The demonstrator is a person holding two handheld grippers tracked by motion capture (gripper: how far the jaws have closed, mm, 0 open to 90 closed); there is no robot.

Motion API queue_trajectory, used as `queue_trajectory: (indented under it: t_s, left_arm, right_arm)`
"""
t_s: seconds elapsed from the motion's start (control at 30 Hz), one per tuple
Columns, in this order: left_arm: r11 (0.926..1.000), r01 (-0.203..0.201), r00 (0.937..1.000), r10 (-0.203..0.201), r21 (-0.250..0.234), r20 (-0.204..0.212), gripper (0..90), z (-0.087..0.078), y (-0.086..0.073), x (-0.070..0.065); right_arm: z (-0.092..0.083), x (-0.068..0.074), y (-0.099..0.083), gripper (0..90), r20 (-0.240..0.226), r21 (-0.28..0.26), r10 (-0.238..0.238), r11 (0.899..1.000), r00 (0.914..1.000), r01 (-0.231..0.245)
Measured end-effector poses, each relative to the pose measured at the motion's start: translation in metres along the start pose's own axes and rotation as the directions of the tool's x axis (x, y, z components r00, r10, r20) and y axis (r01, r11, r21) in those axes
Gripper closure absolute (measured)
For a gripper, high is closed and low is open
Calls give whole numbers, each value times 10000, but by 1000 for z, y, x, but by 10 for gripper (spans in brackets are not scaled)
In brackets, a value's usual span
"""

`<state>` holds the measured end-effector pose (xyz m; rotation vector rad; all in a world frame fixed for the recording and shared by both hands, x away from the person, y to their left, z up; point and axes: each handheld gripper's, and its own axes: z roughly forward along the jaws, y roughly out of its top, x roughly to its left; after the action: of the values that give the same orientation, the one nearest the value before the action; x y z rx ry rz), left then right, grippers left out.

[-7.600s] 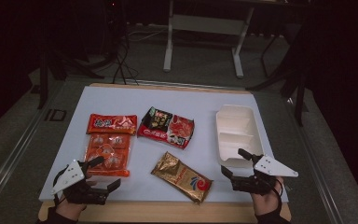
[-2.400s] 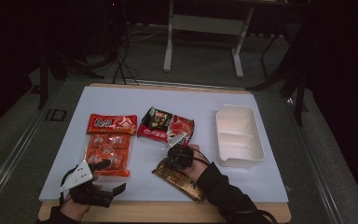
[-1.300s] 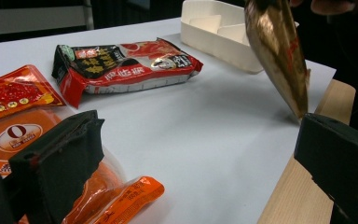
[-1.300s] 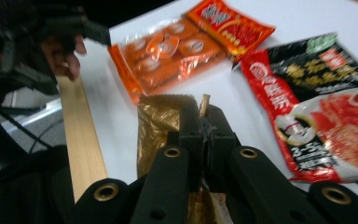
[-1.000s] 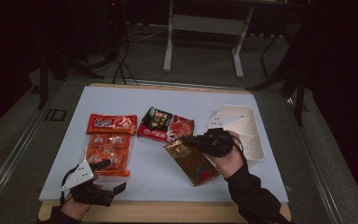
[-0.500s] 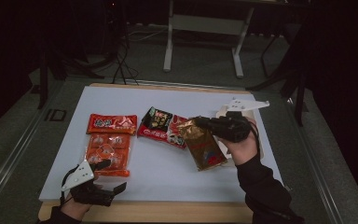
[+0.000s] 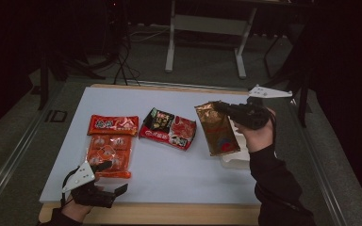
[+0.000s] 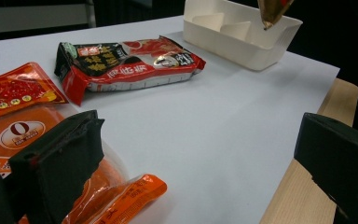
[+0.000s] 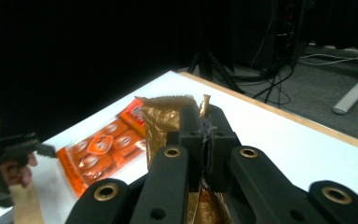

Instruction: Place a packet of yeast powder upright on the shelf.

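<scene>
- Right gripper (image 7: 226,109) clamped on the top edge of the gold packet (image 7: 218,129) — jaws pressed tight together on the foil in the right gripper view (image 9: 204,122).
- Gold packet lifted clear of the table, hanging tilted over the near end of the white tray (image 7: 235,160); lower corner dangling above the tray's compartments (image 8: 242,35) in the left gripper view.
- Left gripper (image 7: 107,176) at the near left edge of the table (image 7: 169,179), jaws spread wide, nothing between them.
- Just beside its left jaw: the orange packet (image 7: 109,154), flat on the table.
- Farther back: the red packet (image 7: 113,125), touching the orange one.
- At mid-table: the red-and-black packet (image 7: 168,129), flat, close to the gold one's left.
</scene>
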<state>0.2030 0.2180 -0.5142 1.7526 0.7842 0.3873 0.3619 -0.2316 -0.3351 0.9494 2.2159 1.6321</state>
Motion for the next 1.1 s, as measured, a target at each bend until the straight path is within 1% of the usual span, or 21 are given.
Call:
queue_trajectory:
  t_s: [0.1, 0.17, 0.2, 0.23, 0.27, 0.3, 0.37, 0.4, 0.43, 0.47, 0.6, 0.7, 0.8, 0.87, 0.9, 0.97, 1.03, 1.07, 1.1]
  left_arm:
    - [10000, 8, 10000, -8, -16, -4, 10, 0, 0, 0]
    - [10000, 24, 10000, -24, 7, 8, 10, 0, 0, 0]
    - [10000, 24, 10000, -24, 7, 8, 10, 0, 0, 0]
    - [10000, 24, 10000, -24, 7, 8, 10, 0, 0, 0]
    - [10000, 49, 10000, -49, -55, 2, 10, 0, 0, 0]
    - [10000, 38, 10000, -38, -37, 5, 10, 0, 0, 0]
    - [10000, 50, 10000, -50, -6, 1, 10, 0, 0, 0]
    - [10000, 50, 10000, -50, -6, 1, 10, 0, 0, 0]
    - [10000, 50, 10000, -50, -6, 1, 10, 0, 0, 0]
    - [9999, 69, 10000, -69, -105, 26, 10, 0, 0, 0]
    - [9998, 94, 10000, -94, -175, 27, 10, -1, 0, 0]
    - [9997, 122, 9999, -121, -213, 72, 10, -1, 0, 1]
    - [9996, 123, 9999, -120, -252, 123, 10, -1, 0, 1]
    - [9996, 92, 9999, -89, -277, 127, 10, -2, 0, 0]
    - [9996, 74, 9999, -70, -284, 129, 10, -2, 0, 0]
    - [9996, 78, 9999, -75, -281, 124, 10, -2, 0, 1]
    - [9996, 78, 9999, -75, -281, 124, 10, -2, 0, 1]
    - [9996, 130, 9998, -127, -270, 137, 10, -1, 0, 1]
    - [9996, 120, 9999, -117, -268, 127, 10, -1, 0, 1]
  right_arm:
    - [-3, -9, 3, 882, 224, -93, 102, 9999, 9997, -100]
    - [-5, -14, 5, 882, 287, -170, 226, 9996, 9993, -221]
    - [-5, -14, 5, 882, 287, -170, 226, 9996, 9993, -221]
    - [-6, -17, 5, 882, 355, -272, 284, 9993, 9990, -274]
    - [-9, -24, 7, 882, 573, -384, 351, 9987, 9977, -330]
    - [-10, -27, 7, 882, 678, -444, 377, 9984, 9970, -347]
    - [-13, -33, 9, 882, 828, -596, 472, 9973, 9954, -423]
    - [-13, -33, 9, 882, 828, -596, 472, 9973, 9954, -423]
    - [-14, -37, 9, 882, 894, -699, 577, 9962, 9943, -516]
    - [-14, -44, 9, 882, 1006, -857, 693, 9945, 9925, -608]
    - [-14, -54, 10, 882, 1328, -927, 622, 9944, 9892, -501]
    - [-13, -63, 13, 882, 1564, -953, 659, 9941, 9855, -513]
    - [-14, -73, 14, 881, 1421, -1229, 894, 9898, 9858, -720]
    - [-14, -80, 14, 881, 1549, -1353, 963, 9879, 9832, -755]
    - [-14, -82, 14, 880, 1534, -1397, 988, 9872, 9832, -774]
    - [-14, -89, 15, 880, 1626, -1404, 1047, 9867, 9811, -821]
    - [-14, -91, 15, 880, 1660, -1406, 1052, 9867, 9805, -820]
    - [-13, -99, 14, 880, 1764, -1528, 1160, 9842, 9774, -893]
    - [-13, -102, 14, 880, 1807, -1599, 1275, 9822, 9752, -988]
